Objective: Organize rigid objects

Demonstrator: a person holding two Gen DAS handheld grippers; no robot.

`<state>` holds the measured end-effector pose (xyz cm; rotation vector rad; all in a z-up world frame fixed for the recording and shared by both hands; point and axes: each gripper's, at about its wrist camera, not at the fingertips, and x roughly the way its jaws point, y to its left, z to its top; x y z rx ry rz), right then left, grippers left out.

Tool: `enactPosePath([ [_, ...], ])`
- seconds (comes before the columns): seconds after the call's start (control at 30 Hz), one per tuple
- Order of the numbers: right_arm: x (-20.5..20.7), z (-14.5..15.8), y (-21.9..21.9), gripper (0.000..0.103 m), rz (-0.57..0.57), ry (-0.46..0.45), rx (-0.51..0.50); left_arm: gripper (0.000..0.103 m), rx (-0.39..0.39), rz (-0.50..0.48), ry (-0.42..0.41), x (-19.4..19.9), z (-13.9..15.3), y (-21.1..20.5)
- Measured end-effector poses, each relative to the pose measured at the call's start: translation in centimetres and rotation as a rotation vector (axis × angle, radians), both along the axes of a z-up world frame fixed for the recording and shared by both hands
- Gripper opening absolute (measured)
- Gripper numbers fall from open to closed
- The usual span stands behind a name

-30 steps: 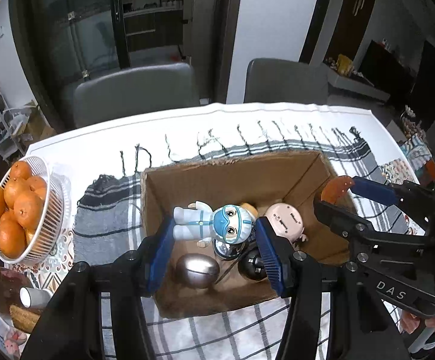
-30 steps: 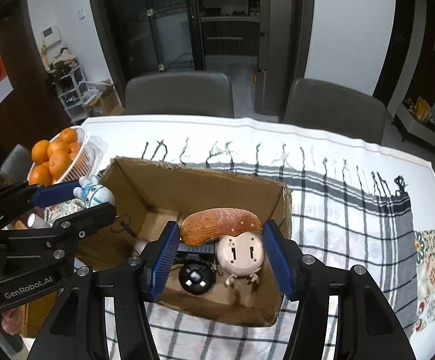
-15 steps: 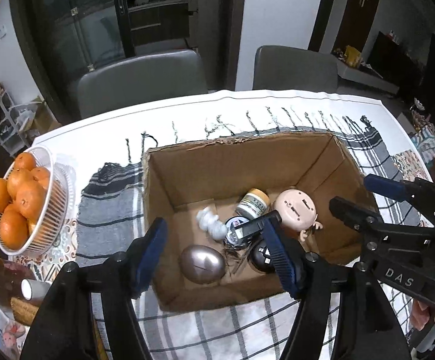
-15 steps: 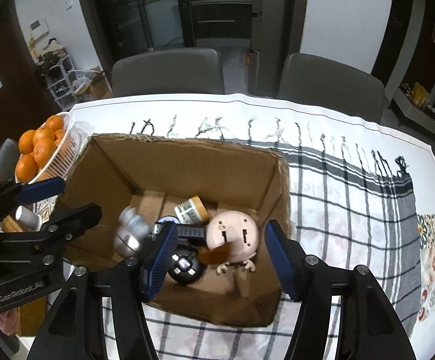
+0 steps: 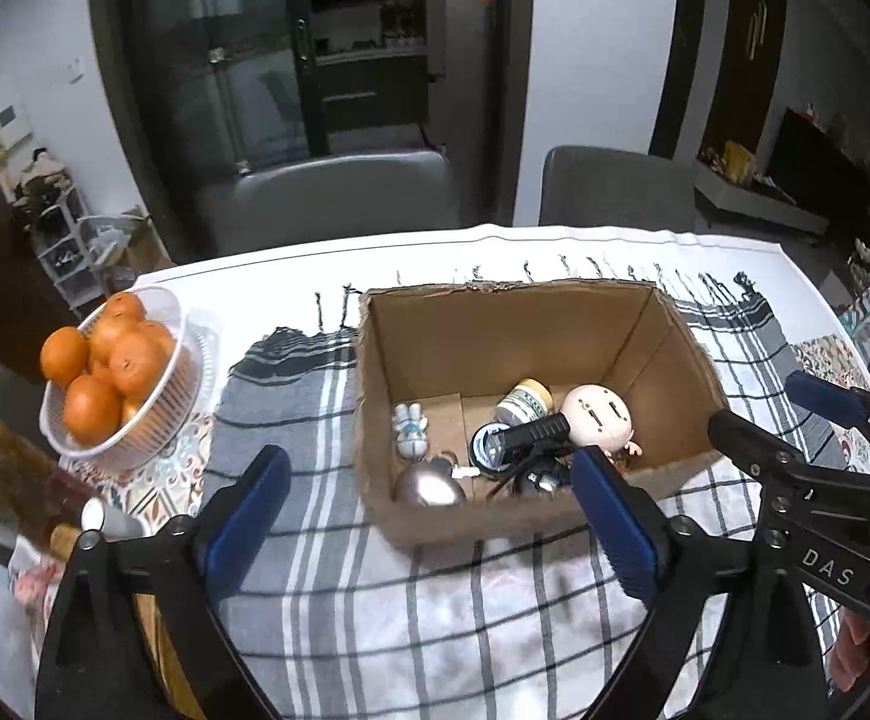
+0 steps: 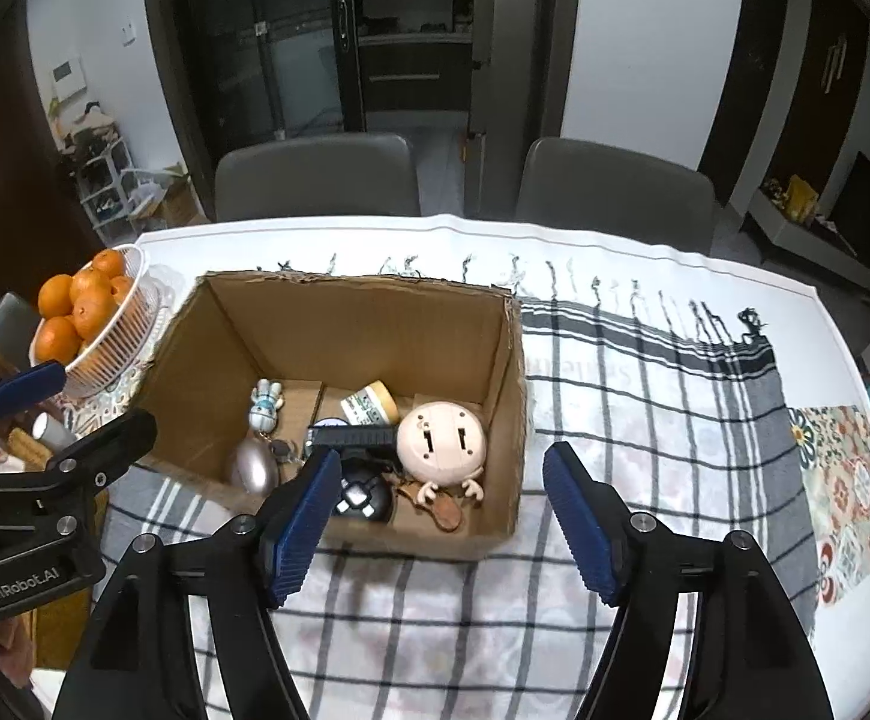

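Note:
An open cardboard box [image 5: 525, 330] [image 6: 363, 324] stands on a checked cloth. In it lie a small blue-and-white figure [image 5: 409, 427] [image 6: 265, 405], a silver egg [image 5: 429, 487] [image 6: 253, 469], a round-headed beige doll [image 5: 597, 417] [image 6: 442, 441], a cream-lidded jar [image 5: 525, 399], a black torch [image 5: 531, 432] [image 6: 354, 436] and a brown flat piece [image 6: 441, 510]. My left gripper [image 5: 426, 453] [image 6: 99, 396] hangs over the box's near edge, jaws opening wide, nothing between them. My right gripper [image 6: 442, 453] [image 5: 756, 399] is beside it, jaws also opening and empty.
A white bowl of oranges [image 5: 123, 396] [image 6: 111, 324] sits left of the box, with a small white cup [image 5: 102, 516] nearer me. The checked cloth [image 5: 435, 600] runs to the table's right end. Two grey chairs [image 6: 315, 174] stand behind the table.
The left gripper let go of the blue-and-white figure and the right one let go of the brown piece; both now lie in the box. Both grippers opened and drew back toward me.

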<state>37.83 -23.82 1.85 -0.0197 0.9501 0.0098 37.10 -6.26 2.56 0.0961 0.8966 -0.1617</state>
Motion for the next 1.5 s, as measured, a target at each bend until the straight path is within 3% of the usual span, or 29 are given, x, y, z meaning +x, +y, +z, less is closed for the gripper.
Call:
enactPosePath([
  [0.3, -6.3, 2.6, 0.5, 0.083, -0.012, -0.11, -0.021, 0.103, 0.017, 0.035, -0.111, -7.0, 2.0, 1.0],
  [0.57, -12.7, 3.6, 0.7, 0.086, -0.027, -0.189, -0.018, 0.103, 0.068, 0.06, -0.233, -13.8, 3.2, 1.1],
  [0.73, -16.8, 4.0, 0.5, 0.088, -0.034, -0.243, -0.02, 0.103, 0.061, 0.063, -0.284, -17.7, 3.4, 1.1],
  [1.03, -23.7, 4.1, 0.7, 0.092, -0.025, -0.316, -0.026, 0.103, 0.029, 0.039, -0.316, -23.0, 2.4, 1.2],
  [1.5, -29.3, 2.9, 1.5, 0.092, -0.023, -0.343, -0.027, 0.103, -0.015, 0.049, -0.357, -28.5, 1.4, 2.2],
])
